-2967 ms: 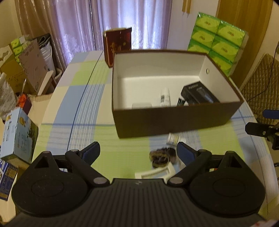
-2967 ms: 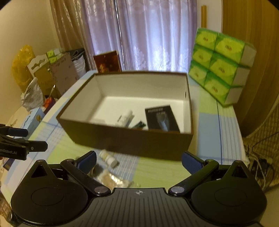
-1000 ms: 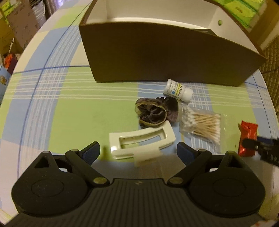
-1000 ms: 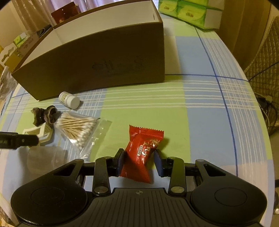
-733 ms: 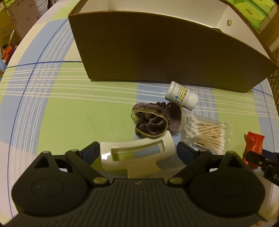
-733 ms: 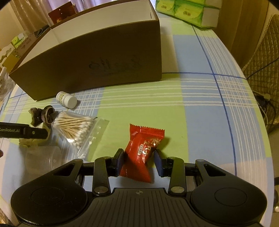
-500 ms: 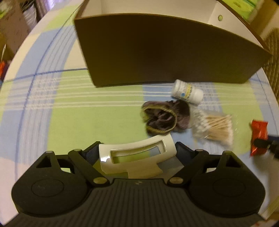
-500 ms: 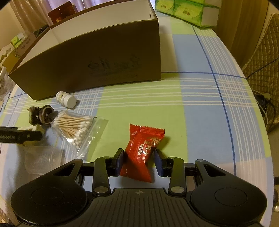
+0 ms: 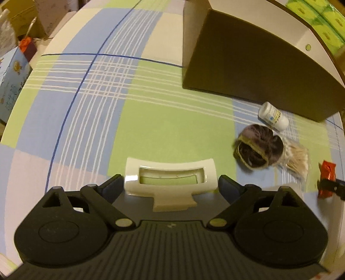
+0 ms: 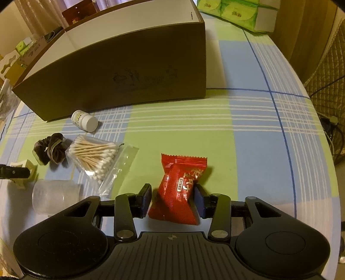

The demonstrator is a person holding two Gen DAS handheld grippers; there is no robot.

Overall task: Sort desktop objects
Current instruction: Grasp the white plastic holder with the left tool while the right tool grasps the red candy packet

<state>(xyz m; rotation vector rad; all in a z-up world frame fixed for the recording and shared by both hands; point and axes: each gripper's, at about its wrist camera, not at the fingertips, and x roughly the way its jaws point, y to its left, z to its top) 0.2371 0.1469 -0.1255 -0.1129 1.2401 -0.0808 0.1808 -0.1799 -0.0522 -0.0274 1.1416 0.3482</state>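
Note:
A white plastic holder sits between the fingers of my left gripper, which is shut on its two ends just above the checked tablecloth. My right gripper is shut on a red candy packet low over the cloth. The brown box stands behind, its inside hidden from here. In front of it lie a white pill bottle, a dark scrunchie, a bag of cotton swabs and a clear plastic cup. The left wrist view shows the box at upper right.
Green tissue packs stand behind the box on the right. A woven chair back is past the table's right edge. A blue carton and other boxes sit beyond the left edge. Bare cloth spreads left of the box.
Both grippers came down from over the box. The left one shut on the white holder and swung left with it. The right one stays shut on the candy.

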